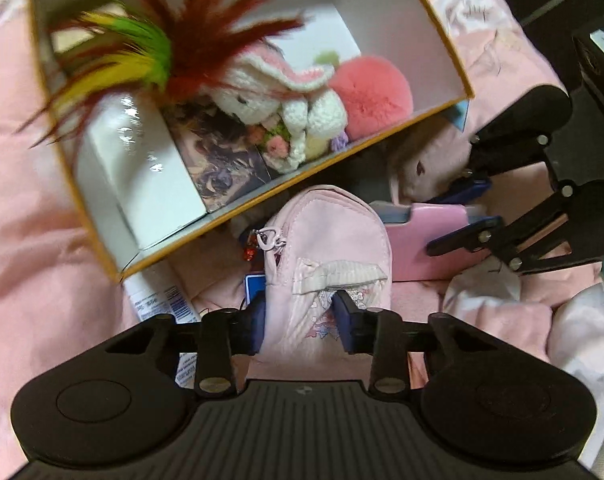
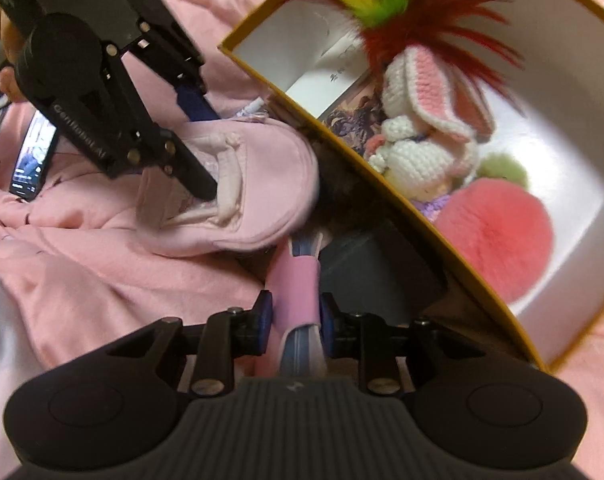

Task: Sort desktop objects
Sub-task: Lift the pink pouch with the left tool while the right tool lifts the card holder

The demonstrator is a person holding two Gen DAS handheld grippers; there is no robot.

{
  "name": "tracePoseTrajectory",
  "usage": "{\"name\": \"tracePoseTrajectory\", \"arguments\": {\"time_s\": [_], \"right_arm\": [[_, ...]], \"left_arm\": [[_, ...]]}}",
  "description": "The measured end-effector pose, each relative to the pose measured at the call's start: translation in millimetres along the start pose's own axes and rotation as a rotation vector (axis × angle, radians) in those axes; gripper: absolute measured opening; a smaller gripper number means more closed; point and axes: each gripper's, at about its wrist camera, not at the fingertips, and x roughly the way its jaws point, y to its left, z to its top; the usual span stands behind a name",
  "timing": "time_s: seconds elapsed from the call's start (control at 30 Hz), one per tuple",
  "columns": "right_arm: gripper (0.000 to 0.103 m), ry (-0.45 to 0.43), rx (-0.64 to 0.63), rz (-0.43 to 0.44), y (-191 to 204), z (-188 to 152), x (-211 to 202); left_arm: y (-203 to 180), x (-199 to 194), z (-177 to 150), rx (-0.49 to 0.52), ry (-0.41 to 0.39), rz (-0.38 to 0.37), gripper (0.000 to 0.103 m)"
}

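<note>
My box at the far side already holds the crochet bunny, feather toy and pink pompom. My left gripper is clamped on the pink pouch just near of the box, and my right gripper pinches the pink case beside it. Both have yet to go in, so I judge the sorting partway done.

Your left wrist view looks forward and down along its fingers, close over the pink pouch, with the open box beyond. Your right wrist view faces the same pouch from its side, box at right. Both share pouch, box and crocheted rabbit.
</note>
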Motion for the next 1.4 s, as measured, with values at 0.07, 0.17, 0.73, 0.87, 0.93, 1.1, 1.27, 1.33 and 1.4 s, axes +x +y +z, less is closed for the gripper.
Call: {"name": "tracePoseTrajectory", "arguments": {"time_s": [0.07, 0.17, 0.73, 0.87, 0.93, 1.1, 1.27, 1.33, 1.4], "right_arm": [[0.025, -0.031, 0.013, -0.006, 2.4, -6.9, -14.2], [0.024, -0.066, 0.036, -0.002, -3.0, -13.4, -29.9], [0.023, -0.339, 0.225, -0.137, -28.1, -43.3, -119.2], [0.023, -0.428, 0.284, -0.178, -40.5, -36.3, -135.6], [0.023, -0.475, 0.319, -0.198, -50.3, -29.6, -141.5], [0.023, -0.573, 0.4, -0.265, -74.5, -13.6, -149.3], [0.023, -0.588, 0.466, -0.307, -97.2, 4.2, -135.6], [0.023, -0.576, 0.492, -0.321, -105.9, 9.5, -126.3], [0.023, -0.562, 0.519, -0.332, -114.9, 13.7, -117.0]], "left_arm": [[0.2, -10.7, -7.2, -0.018, -0.043, 0.01, 0.029], [0.5, -26.7, -20.5, -0.069, -0.121, 0.024, 0.024], [-17.5, -84.7, -5.0, -0.192, -0.419, -0.014, 0.023], [-21.4, -90.4, 20.6, -0.182, -0.478, -0.003, 0.023], [-24.7, -92.5, 37.4, -0.173, -0.507, 0.016, 0.023], [-29.3, -89.9, 75.3, -0.181, -0.575, 0.073, 0.023], [-28.8, -70.6, 110.6, -0.191, -0.589, 0.169, 0.023], [-28.5, -57.9, 122.4, -0.194, -0.58, 0.214, 0.023], [-27.0, -46.4, 130.8, -0.197, -0.574, 0.247, 0.023]]}}
